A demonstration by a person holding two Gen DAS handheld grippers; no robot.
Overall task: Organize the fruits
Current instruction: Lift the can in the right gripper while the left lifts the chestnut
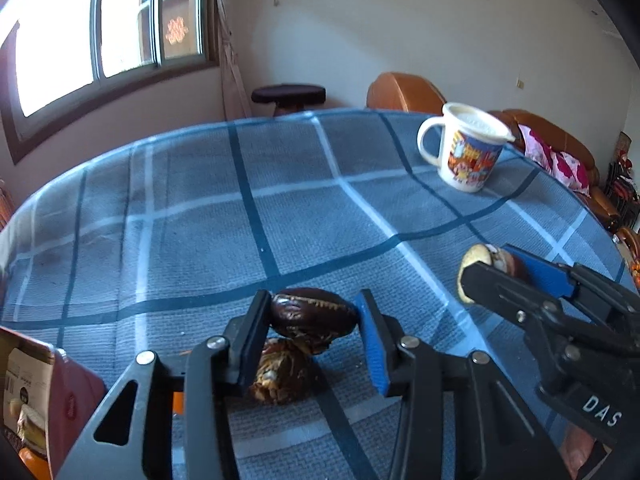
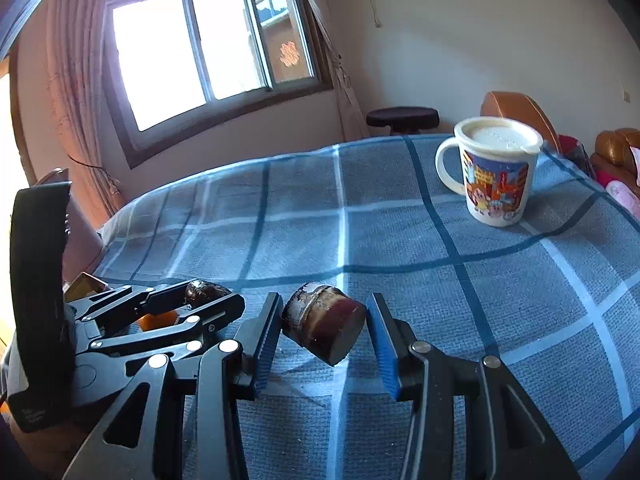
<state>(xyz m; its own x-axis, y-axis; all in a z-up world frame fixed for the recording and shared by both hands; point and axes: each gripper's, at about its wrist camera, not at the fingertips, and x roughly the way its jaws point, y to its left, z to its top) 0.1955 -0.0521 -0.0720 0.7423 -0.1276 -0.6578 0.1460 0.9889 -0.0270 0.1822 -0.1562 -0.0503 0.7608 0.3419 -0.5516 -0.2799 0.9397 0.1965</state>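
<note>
The left tongs (image 1: 314, 326) pinch a dark, wrinkled fruit (image 1: 314, 316) just above a second brown one (image 1: 280, 376) lying near the worktop's (image 1: 200, 220) near edge. The right tongs (image 2: 324, 330) clamp a short cut stalk piece (image 2: 322, 326) by its ends. Either rounded piece could slip and roll off that edge; the lidded mug (image 2: 494, 176) stands well apart.

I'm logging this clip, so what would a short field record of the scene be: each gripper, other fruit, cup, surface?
left gripper: closed on a dark fruit
right gripper: closed on a cane piece
second fruit: on the cloth, under the held one
cup: lidded, upright, at far right
cloth: blue plaid
</note>
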